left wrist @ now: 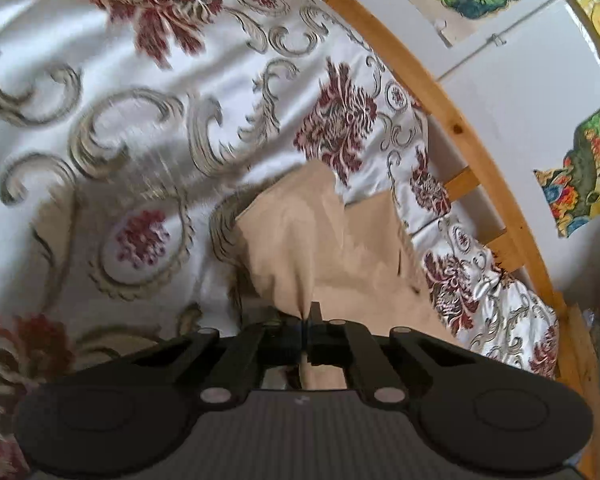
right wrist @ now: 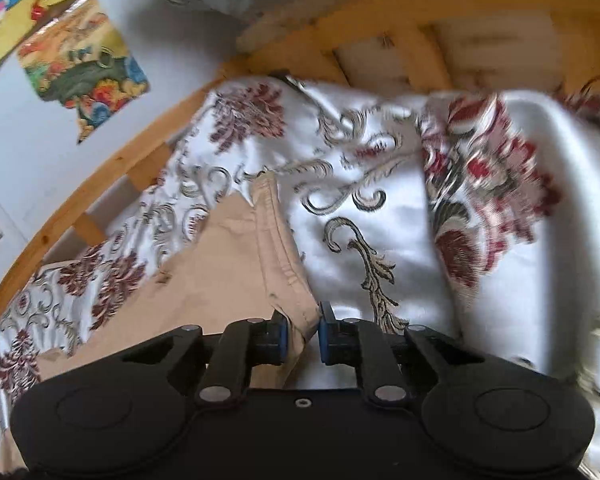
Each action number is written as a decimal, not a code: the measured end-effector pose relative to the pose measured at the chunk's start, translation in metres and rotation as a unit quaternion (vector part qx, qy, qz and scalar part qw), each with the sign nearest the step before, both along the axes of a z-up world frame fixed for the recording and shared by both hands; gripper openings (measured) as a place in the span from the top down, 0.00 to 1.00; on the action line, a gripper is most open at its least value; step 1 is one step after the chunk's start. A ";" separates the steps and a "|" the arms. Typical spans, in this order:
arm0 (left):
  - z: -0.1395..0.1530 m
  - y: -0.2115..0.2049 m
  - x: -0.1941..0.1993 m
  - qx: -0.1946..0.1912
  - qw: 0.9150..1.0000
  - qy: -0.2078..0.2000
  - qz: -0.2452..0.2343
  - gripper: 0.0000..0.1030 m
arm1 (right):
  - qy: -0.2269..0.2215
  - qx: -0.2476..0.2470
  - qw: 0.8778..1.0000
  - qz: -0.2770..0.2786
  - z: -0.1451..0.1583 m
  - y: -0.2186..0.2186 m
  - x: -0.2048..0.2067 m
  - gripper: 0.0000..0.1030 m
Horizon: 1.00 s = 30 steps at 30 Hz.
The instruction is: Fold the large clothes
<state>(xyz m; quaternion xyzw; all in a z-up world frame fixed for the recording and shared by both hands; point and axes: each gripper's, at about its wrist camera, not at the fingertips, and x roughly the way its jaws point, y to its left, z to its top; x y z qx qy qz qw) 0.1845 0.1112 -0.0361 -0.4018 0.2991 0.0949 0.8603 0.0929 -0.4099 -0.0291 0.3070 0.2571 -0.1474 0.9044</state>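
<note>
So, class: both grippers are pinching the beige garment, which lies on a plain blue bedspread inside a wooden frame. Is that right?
One detail is wrong. The bedspread is white with dark red flowers and grey scrolls, as the left wrist view shows. The left gripper, right gripper, beige garment and wooden frame are as stated.

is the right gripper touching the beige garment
Touching. The right wrist view shows the right gripper with its blue pads closed on the ribbed edge of the beige garment, which bunches between them.
</note>
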 end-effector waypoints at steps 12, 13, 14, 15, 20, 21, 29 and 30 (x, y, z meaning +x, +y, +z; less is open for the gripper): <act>-0.018 0.013 0.001 0.014 1.000 0.014 -0.019 0.38 | 0.006 -0.215 0.976 0.024 0.009 0.053 0.000 0.31; -0.019 0.014 0.002 0.014 0.999 0.010 -0.028 0.35 | -0.005 -0.240 0.970 0.049 0.008 0.067 0.003 0.29; -0.021 0.013 0.005 0.015 0.999 0.008 -0.040 0.33 | -0.014 -0.260 0.963 0.074 0.007 0.080 0.008 0.27; -0.023 0.010 0.008 0.018 0.998 0.010 -0.051 0.33 | -0.026 -0.280 0.954 0.099 0.004 0.094 0.015 0.23; -0.035 0.005 0.018 0.041 0.996 0.019 -0.070 0.30 | -0.087 -0.351 0.902 0.235 -0.009 0.166 0.059 0.14; -0.035 0.004 0.018 0.049 0.996 0.016 -0.077 0.30 | -0.093 -0.365 0.893 0.245 -0.012 0.179 0.069 0.12; -0.037 0.010 0.020 0.058 0.993 -0.008 -0.099 0.31 | -0.050 -0.336 0.903 0.263 -0.055 0.203 0.109 0.03; -0.037 0.010 0.019 0.068 0.994 -0.005 -0.089 0.40 | -0.049 -0.337 0.903 0.263 -0.055 0.203 0.109 0.03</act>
